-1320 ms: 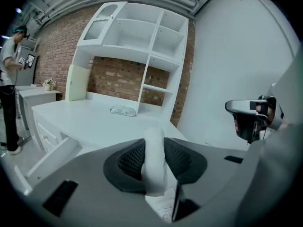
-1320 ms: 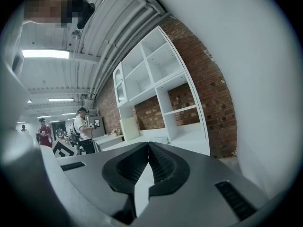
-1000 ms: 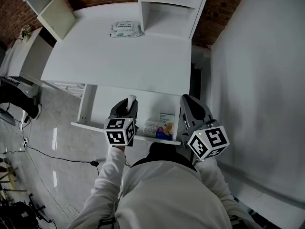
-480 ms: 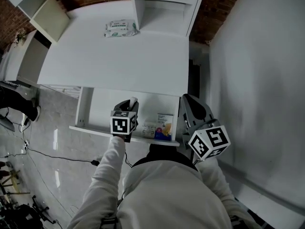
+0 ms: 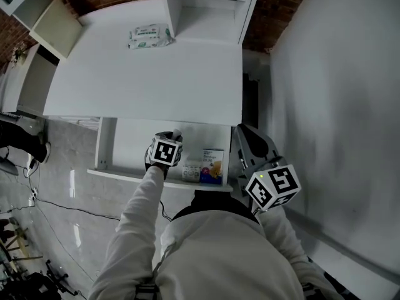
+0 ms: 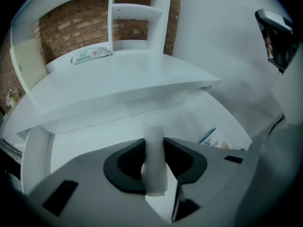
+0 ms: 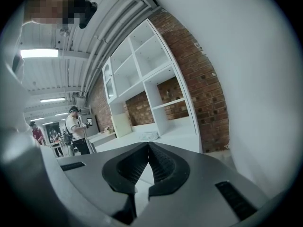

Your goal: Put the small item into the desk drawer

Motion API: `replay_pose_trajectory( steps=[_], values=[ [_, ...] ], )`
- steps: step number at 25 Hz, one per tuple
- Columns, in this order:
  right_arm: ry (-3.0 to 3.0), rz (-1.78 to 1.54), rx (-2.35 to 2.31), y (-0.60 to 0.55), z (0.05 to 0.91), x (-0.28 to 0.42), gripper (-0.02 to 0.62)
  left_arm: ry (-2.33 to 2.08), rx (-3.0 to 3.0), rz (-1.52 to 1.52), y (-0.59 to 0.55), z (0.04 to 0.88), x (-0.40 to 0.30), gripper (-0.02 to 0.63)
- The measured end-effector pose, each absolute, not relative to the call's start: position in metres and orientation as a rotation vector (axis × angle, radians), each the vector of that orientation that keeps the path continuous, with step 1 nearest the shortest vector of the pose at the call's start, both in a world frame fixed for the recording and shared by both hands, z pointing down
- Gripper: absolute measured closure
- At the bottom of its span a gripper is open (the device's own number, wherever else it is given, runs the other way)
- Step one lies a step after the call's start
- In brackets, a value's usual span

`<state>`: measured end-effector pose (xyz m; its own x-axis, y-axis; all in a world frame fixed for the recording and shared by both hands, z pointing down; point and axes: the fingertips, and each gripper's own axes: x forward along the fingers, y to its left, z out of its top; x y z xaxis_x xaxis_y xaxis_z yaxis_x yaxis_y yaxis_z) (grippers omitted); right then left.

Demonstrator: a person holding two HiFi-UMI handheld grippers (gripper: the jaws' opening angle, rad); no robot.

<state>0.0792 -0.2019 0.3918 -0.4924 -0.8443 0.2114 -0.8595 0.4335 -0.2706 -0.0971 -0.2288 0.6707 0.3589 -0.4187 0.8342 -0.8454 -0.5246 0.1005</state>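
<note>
The small item [image 6: 154, 162] is a white, stubby cylinder. My left gripper [image 6: 154, 145] is shut on it, and its top pokes out past the pads. In the head view the left gripper [image 5: 171, 136] hangs over the open desk drawer [image 5: 128, 144], with the item's tip [image 5: 177, 133] near the desk's front edge. A blue and yellow box [image 5: 212, 159] and a small packet [image 5: 192, 170] lie in the drawer to the gripper's right. My right gripper [image 5: 245, 132] hovers at the drawer's right end; its jaws [image 7: 148, 150] are shut with nothing between them.
A white desk [image 5: 150, 80] spans the back, with a pack of wipes [image 5: 149, 36] on it and an open shelf unit [image 5: 203, 8] behind. A white wall [image 5: 337, 105] stands at the right. Cables [image 5: 69, 202] lie on the floor at the left. People [image 7: 77, 131] stand far off.
The left gripper has moved forward and a little right with the white item, further over the open drawer. The right gripper has stayed put.
</note>
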Motion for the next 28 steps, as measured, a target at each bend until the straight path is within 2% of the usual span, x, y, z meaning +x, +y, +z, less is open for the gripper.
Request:
replay_pose_trajectory(
  steps=[15, 23, 28],
  values=[
    [-2.584, 0.589, 1.578, -0.2, 0.406, 0.096, 0.568, -0.805, 2.085, 1.373, -0.199, 0.725, -0.08, 0.468],
    [-2.576, 0.608, 1.569, -0.2, 0.407, 0.094, 0.568, -0.788, 2.05, 1.362, -0.195, 0.731, -0.08, 0.42],
    [-2.593, 0.609, 1.544, -0.201, 0.406, 0.088, 0.568, -0.901, 2.063, 1.242, -0.209, 0.705, -0.085, 0.386]
  ],
)
